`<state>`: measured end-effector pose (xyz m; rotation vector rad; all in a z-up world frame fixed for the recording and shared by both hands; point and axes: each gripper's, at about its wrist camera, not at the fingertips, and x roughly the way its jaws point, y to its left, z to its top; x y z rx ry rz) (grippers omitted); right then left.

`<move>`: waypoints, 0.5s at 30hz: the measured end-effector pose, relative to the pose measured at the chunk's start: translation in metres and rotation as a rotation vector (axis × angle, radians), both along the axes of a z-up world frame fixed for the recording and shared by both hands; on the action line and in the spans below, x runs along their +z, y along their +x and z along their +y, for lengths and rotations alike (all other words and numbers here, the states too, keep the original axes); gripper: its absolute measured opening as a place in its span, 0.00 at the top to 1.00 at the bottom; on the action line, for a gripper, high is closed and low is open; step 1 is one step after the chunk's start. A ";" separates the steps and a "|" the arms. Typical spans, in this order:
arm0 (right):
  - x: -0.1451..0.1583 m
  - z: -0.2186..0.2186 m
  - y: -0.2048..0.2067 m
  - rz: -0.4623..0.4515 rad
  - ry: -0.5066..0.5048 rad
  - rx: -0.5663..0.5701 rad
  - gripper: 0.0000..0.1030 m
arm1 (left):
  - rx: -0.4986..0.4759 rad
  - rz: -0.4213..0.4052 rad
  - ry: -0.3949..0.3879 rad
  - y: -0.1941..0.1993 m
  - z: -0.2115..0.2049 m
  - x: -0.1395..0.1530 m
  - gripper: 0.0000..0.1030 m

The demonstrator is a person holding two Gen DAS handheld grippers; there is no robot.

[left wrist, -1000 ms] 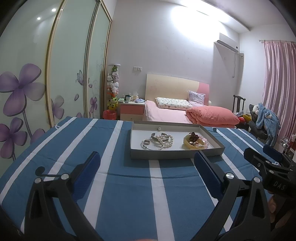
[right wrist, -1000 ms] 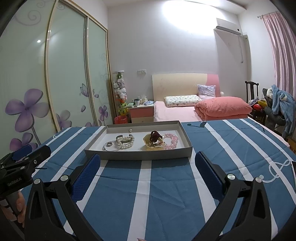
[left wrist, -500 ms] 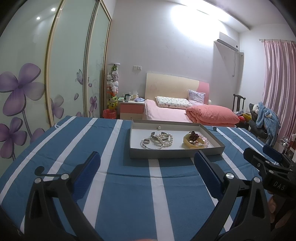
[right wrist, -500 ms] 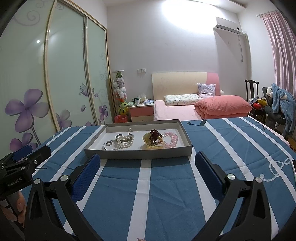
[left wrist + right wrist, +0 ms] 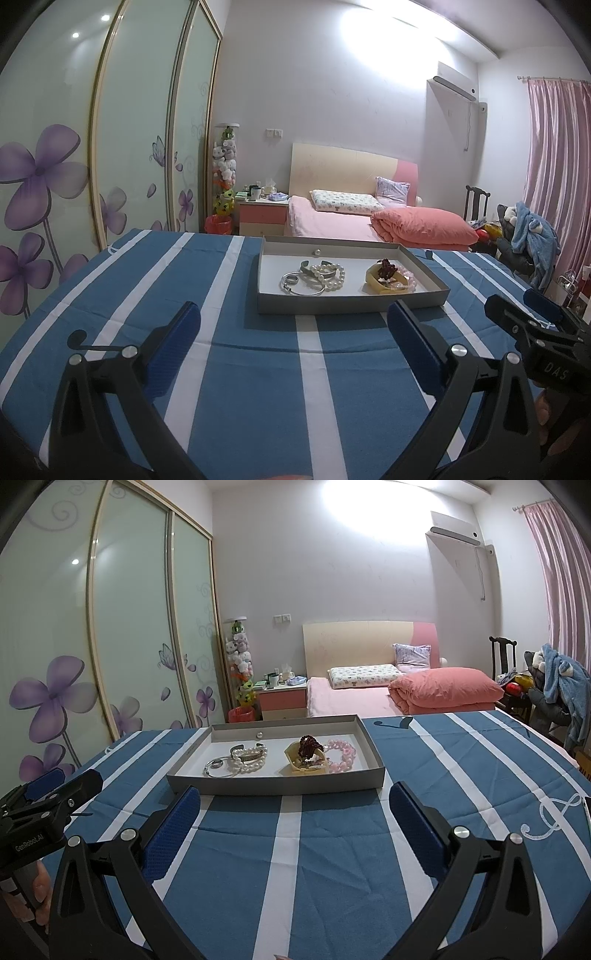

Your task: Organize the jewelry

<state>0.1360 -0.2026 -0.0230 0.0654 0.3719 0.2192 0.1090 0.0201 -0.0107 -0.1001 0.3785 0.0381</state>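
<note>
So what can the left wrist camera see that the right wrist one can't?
Only the left view shows the right gripper, at its right edge. Only the right view shows the left gripper at its left edge, and a white treble clef on the cloth. Both show the grey tray holding a pearl bracelet on the striped cloth, and the bed behind.

A home bedroom is shown. A bed (image 5: 332, 221) with pink bedding is seen at the centre, a nightstand (image 5: 262, 216) at its left, sliding wardrobe doors (image 5: 110, 147) with purple flowers at the left, and pink curtains (image 5: 557, 147) at the right.
</note>
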 end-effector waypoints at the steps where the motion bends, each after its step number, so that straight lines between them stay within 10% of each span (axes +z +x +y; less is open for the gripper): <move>1: 0.000 0.000 0.001 0.000 0.000 0.000 0.02 | 0.000 0.000 0.000 0.000 0.000 0.000 0.04; 15: 0.002 0.000 0.001 0.000 0.000 0.000 0.02 | -0.001 0.001 0.000 0.000 0.000 0.001 0.04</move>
